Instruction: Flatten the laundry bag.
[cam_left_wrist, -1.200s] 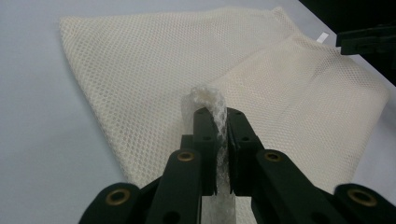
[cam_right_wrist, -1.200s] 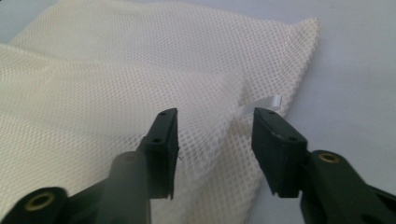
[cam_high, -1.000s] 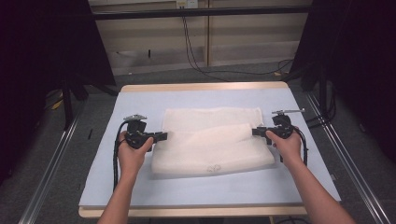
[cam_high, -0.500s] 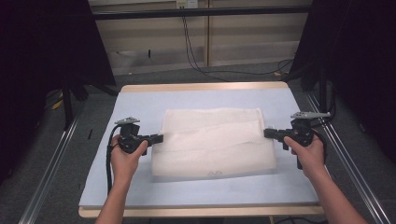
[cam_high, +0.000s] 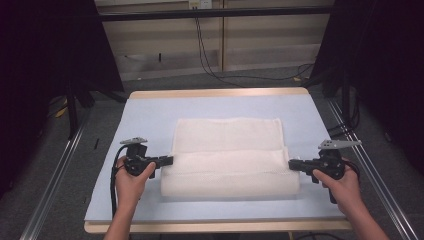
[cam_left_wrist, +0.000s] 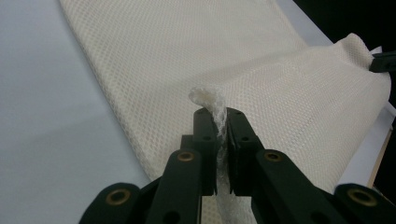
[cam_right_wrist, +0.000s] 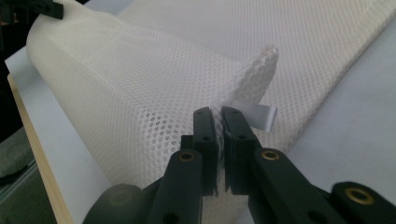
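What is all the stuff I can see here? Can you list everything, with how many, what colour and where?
mesh cloth: one, cream-white, folded on the middle of the table, its near fold lifted between the two grippers
label: one, white, on the cloth beside the right gripper's jaws
table: one, pale blue top with a light wooden edge, centre of the room
cables: a few, black, on the grey floor beyond the table
rails: two, silver metal, one along each side of the table
left gripper: one, black, at the cloth's left end, shut on the cloth
right gripper: one, black, at the cloth's right end, shut on the cloth
hands: two, each holding a gripper, coming in from the near edge
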